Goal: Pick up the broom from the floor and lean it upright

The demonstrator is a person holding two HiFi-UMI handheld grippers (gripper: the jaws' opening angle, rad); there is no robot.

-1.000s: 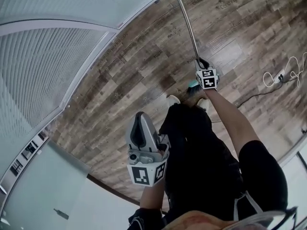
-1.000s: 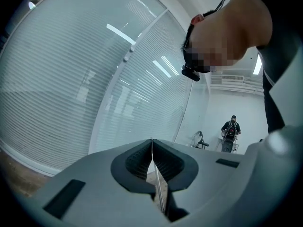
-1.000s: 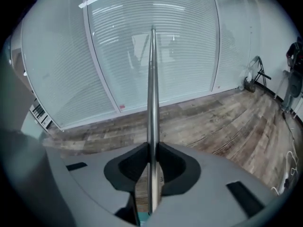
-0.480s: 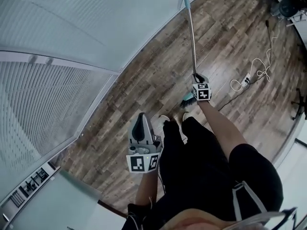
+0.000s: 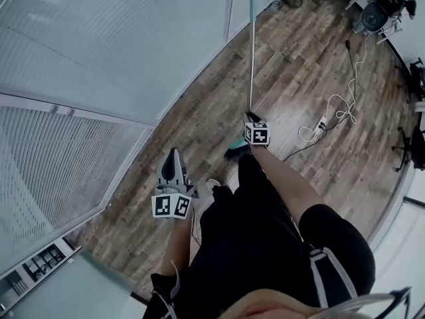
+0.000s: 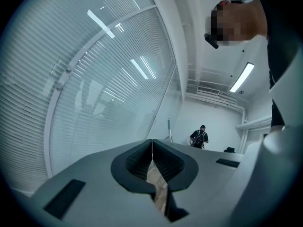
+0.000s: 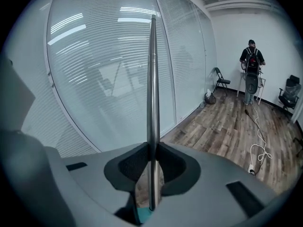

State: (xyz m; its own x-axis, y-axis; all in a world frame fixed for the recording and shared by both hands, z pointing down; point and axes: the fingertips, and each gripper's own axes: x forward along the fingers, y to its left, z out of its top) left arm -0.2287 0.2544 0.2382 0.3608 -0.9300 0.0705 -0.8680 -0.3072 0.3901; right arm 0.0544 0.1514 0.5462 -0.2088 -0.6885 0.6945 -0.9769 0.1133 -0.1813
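- glass wall (image 5: pixel 119 52): at 10 o'clock from the broom (image 5: pixel 250 52), near it
- left claw (image 5: pixel 172 155): pressed together, empty, at 8 o'clock from the right claw
- right claw (image 5: pixel 251 117): pinching the broom pole low, just above the head; pole's long axis runs to 12 o'clock

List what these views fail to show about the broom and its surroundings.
- The broom head: head view shows just a teal scrap past the person's leg; the right gripper view cuts it at the bottom edge. Contact with the floor unclear.
- The handle top: neither view settles whether it touches the glass wall.
- The power strip: head view, too small for detail.
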